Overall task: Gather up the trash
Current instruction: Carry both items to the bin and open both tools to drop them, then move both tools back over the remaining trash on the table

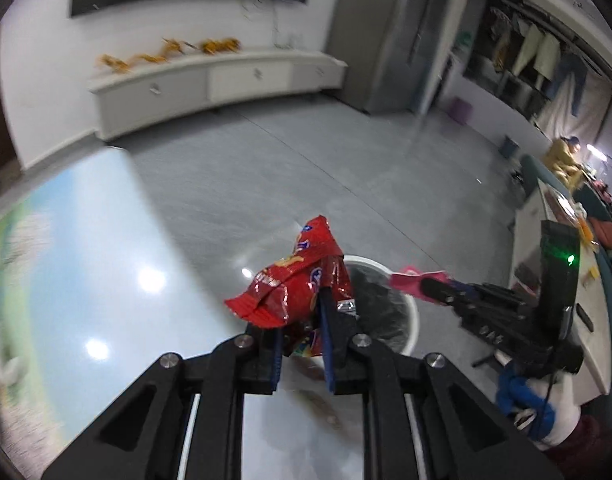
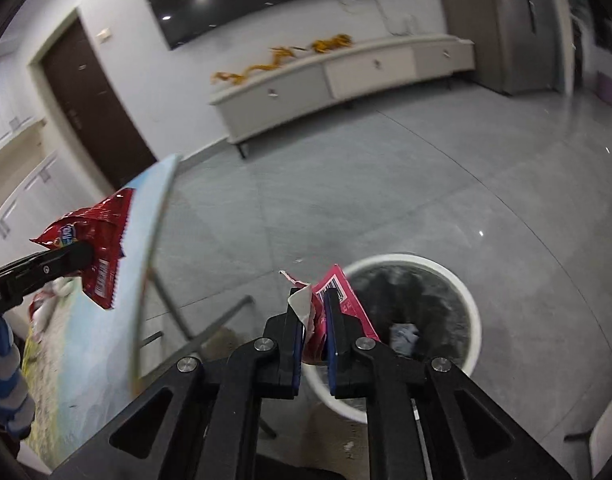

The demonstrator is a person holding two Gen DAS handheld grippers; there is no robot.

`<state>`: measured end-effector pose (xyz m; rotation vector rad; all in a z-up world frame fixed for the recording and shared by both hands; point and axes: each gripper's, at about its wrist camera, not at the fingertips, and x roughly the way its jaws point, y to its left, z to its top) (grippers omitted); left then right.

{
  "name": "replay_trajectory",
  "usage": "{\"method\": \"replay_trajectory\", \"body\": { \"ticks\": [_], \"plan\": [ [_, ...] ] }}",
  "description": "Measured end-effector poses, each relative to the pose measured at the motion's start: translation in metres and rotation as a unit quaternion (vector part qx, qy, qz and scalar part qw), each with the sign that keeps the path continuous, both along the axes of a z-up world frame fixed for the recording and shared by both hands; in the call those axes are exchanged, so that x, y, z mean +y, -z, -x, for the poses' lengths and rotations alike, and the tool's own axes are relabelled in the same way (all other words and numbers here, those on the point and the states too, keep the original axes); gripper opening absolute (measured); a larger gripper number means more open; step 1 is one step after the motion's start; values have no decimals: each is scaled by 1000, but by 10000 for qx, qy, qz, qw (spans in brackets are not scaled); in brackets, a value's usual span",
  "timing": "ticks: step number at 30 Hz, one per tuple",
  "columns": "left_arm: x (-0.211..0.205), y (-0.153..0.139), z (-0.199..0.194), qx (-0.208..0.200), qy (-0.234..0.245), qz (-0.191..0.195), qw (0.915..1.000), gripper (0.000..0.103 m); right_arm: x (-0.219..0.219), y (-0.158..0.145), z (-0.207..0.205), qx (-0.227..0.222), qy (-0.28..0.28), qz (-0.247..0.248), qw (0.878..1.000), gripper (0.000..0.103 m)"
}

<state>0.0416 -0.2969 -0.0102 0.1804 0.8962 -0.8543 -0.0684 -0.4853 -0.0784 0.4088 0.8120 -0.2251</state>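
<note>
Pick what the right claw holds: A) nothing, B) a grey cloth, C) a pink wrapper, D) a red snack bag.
C: the right claw is shut on the pink wrapper beside the bin; the red bag is in the left claw.

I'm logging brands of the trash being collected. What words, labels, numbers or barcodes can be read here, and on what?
Red snack bag in the left hand-held gripper: blue and yellow logo lettering, too blurred to read.
Same bag, right wrist view: barcode and small print, unreadable.
Pink wrapper in the right hand-held gripper: barcode, digits too small to read.
Nothing else legible.
</note>
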Motion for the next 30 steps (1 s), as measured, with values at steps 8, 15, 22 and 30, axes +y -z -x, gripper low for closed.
{"method": "replay_trajectory", "body": {
  "ticks": [8, 15, 22, 30],
  "plan": [
    [-97, 34, -12, 322, 417, -350, 9980, 18, -54, 43, -6, 245, 480, -349, 9979, 24],
    [-116, 51, -18, 617, 435, -315, 9967, 47, -72, 54, -7, 301, 675, -445, 9963, 39],
    [-109, 45, -12, 441, 330, -322, 9980, 47, -69, 43, 0, 226, 773, -344, 9962, 39],
    [-70, 10, 10, -426, -179, -312, 9984, 61, -50, 8, 12, -94, 757, -128, 9970, 48]
  ]
}}
